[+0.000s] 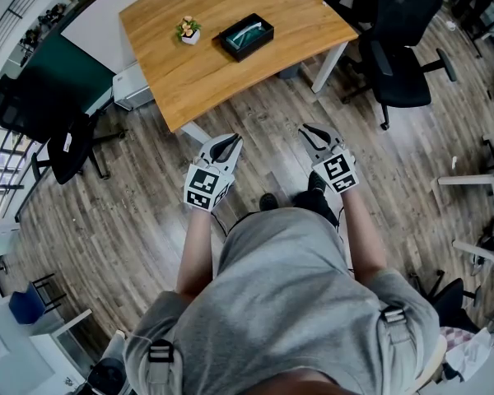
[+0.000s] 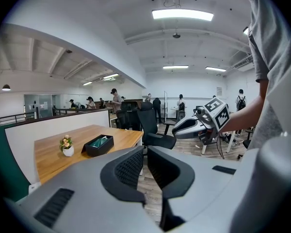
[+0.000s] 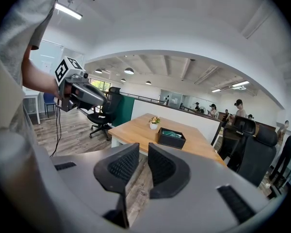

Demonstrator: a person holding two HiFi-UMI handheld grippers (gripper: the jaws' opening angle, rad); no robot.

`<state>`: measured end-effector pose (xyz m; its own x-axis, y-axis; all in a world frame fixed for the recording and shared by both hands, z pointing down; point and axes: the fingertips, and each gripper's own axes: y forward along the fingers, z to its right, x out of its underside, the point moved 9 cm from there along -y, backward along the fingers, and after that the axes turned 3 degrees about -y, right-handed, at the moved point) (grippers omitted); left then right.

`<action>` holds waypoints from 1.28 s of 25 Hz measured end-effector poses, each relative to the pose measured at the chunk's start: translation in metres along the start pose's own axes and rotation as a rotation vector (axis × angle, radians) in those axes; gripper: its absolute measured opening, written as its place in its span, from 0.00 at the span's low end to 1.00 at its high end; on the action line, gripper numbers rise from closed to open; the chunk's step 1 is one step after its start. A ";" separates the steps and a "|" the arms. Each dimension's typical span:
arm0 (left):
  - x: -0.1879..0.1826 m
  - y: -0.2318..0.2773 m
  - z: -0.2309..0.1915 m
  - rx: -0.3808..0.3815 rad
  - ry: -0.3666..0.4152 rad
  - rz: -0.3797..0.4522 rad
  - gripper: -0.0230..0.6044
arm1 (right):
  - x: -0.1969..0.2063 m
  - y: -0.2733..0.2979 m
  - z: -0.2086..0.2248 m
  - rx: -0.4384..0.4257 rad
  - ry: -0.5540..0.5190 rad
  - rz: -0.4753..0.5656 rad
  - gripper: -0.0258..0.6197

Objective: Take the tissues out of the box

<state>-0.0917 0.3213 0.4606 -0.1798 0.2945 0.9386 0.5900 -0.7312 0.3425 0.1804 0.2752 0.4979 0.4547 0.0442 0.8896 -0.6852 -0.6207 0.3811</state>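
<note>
The black tissue box (image 1: 247,36) lies on a wooden table (image 1: 206,76), with pale green tissue showing in its open top. It also shows far off as the box (image 2: 98,145) in the left gripper view and the box (image 3: 171,137) in the right gripper view. I stand well back from the table. My left gripper (image 1: 228,139) (image 2: 145,152) hangs over the floor, shut and empty. My right gripper (image 1: 309,127) (image 3: 143,150) is level with it, its jaws a little apart with nothing between them. Both point toward the table.
A small potted flower (image 1: 188,30) stands left of the box. A black office chair (image 1: 399,64) is right of the table, another chair (image 1: 66,146) to the left. A white drawer unit (image 1: 132,87) sits by the table's left leg. People stand in the background.
</note>
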 end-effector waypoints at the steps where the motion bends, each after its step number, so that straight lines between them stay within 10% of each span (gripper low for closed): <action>1: 0.000 0.000 0.000 -0.001 -0.001 0.001 0.08 | 0.000 0.000 0.000 0.000 0.001 0.001 0.15; 13: -0.003 -0.002 -0.004 0.012 -0.029 0.042 0.33 | 0.002 0.002 -0.005 -0.005 0.000 -0.013 0.38; 32: 0.000 0.002 -0.003 0.057 -0.028 0.039 0.43 | 0.009 -0.010 -0.003 0.043 0.059 -0.006 0.40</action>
<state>-0.0927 0.3178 0.4617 -0.1338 0.2843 0.9494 0.6401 -0.7066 0.3018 0.1898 0.2848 0.5029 0.4236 0.0927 0.9011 -0.6571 -0.6533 0.3761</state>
